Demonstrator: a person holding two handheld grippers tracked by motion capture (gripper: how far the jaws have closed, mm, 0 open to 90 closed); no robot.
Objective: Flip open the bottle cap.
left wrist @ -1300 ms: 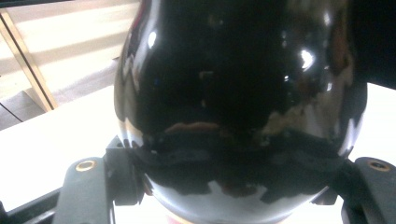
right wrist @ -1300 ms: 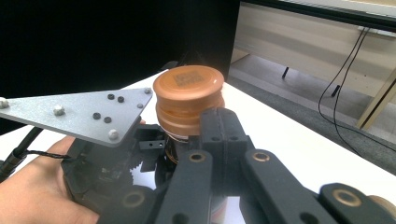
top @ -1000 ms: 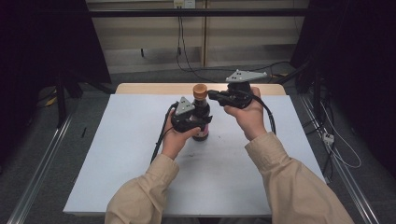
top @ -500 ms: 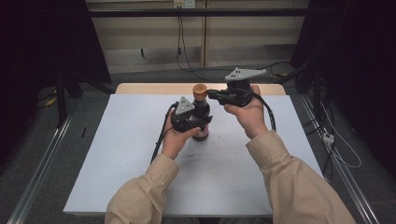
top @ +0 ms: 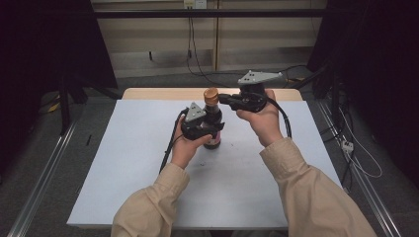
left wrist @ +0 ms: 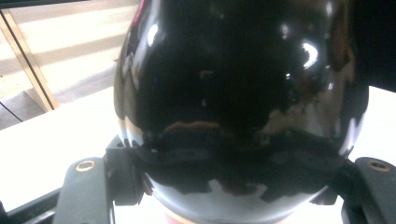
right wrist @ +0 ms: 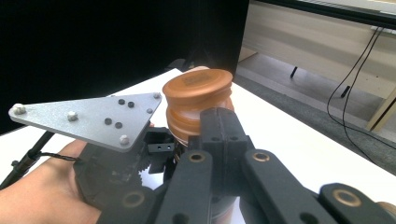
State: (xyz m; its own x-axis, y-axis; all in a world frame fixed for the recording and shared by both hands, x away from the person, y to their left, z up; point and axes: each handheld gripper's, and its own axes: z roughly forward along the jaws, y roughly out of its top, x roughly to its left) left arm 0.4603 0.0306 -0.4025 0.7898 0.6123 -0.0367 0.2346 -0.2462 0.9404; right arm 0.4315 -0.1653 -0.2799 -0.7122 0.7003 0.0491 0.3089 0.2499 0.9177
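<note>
Stood upright on the table (top: 123,163), just past centre toward 12 o'clock: dark bottle (top: 213,129). Clamped round its belly from 9 o'clock, left gripper (top: 200,129). Closed on the brown cap (right wrist: 198,88) from 3 o'clock, right gripper (right wrist: 212,140). Judged mid-unscrewing; called next for a steady twist.

A bottle (top: 214,129) stands upright on the tabletop (top: 123,163), toward its far edge and near the middle of its width. The left tool (top: 206,129) sits at the bottle's near-left side, one jaw on each side of the body and touching it. A cap (top: 211,94) sits on top of the bottle. The right tool (top: 226,98) reaches in from the right, higher than the left one, its jaws against the cap's right side. The person's forearms come in from the near edge.
</note>
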